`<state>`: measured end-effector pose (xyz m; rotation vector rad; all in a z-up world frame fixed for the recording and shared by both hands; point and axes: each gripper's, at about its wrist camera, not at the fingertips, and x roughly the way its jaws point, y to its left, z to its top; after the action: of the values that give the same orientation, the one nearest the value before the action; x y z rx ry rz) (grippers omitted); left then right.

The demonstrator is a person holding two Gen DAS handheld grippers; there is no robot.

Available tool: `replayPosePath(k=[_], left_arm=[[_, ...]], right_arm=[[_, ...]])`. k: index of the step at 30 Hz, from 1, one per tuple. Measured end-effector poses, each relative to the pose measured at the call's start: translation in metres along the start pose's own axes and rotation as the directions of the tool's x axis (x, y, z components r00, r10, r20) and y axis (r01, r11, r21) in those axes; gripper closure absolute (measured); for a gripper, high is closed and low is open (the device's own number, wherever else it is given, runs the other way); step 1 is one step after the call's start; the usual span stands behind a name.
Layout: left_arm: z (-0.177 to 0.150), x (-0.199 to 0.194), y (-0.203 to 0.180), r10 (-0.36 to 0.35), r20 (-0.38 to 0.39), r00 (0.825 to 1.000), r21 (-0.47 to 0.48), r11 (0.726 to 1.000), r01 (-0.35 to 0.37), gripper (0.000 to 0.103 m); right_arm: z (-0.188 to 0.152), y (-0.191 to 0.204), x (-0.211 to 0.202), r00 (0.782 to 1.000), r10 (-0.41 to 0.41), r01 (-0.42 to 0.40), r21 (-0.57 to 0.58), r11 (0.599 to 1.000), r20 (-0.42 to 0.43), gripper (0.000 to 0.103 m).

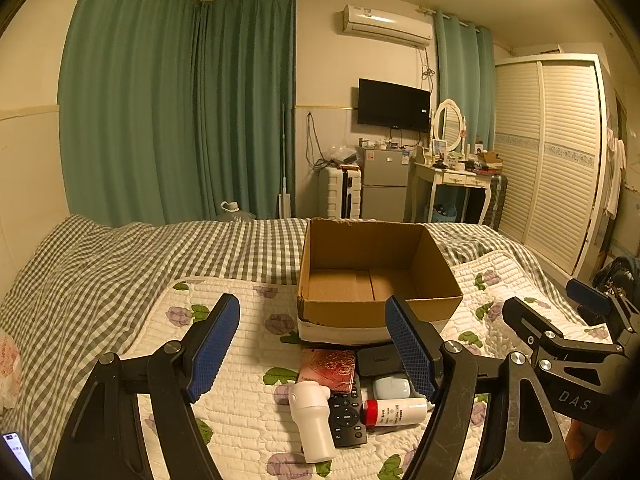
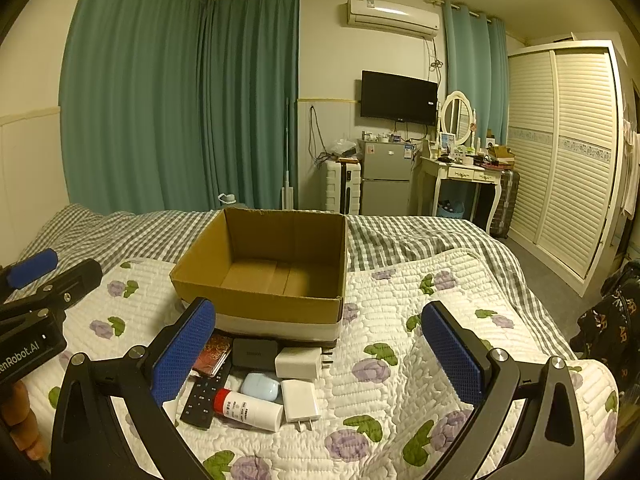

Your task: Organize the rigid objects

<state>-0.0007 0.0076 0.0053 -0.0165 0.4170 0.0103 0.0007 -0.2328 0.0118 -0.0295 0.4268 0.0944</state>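
The cardboard box (image 2: 264, 276) is matt brown paperboard on a soft quilted cloth bed cover (image 2: 400, 360), beside a smooth white plastic bottle (image 2: 252, 410), a matt black plastic remote (image 1: 346, 416) and a glossy white charger (image 2: 299, 400).

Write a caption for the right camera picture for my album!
Open right gripper hovering over small gadgets beside an empty brown cardboard box on a flowered white quilt.

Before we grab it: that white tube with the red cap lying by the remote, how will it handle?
The white tube with the red cap is round and lies on its side, so a push would probably roll it. The quilt is soft and may damp that. It looks smooth, perhaps slippery between pads.
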Motion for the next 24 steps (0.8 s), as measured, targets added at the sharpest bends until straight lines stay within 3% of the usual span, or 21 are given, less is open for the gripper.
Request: replayPosePath(k=[24], left_arm=[[-0.0006,0.0000,-0.0001,0.000,0.001,1.000,0.005,1.000,0.000,0.025]], right_arm=[[-0.0013,0.0008,-0.0004,1.000,0.001,-0.001,-0.002,1.000,-0.007,0.000]])
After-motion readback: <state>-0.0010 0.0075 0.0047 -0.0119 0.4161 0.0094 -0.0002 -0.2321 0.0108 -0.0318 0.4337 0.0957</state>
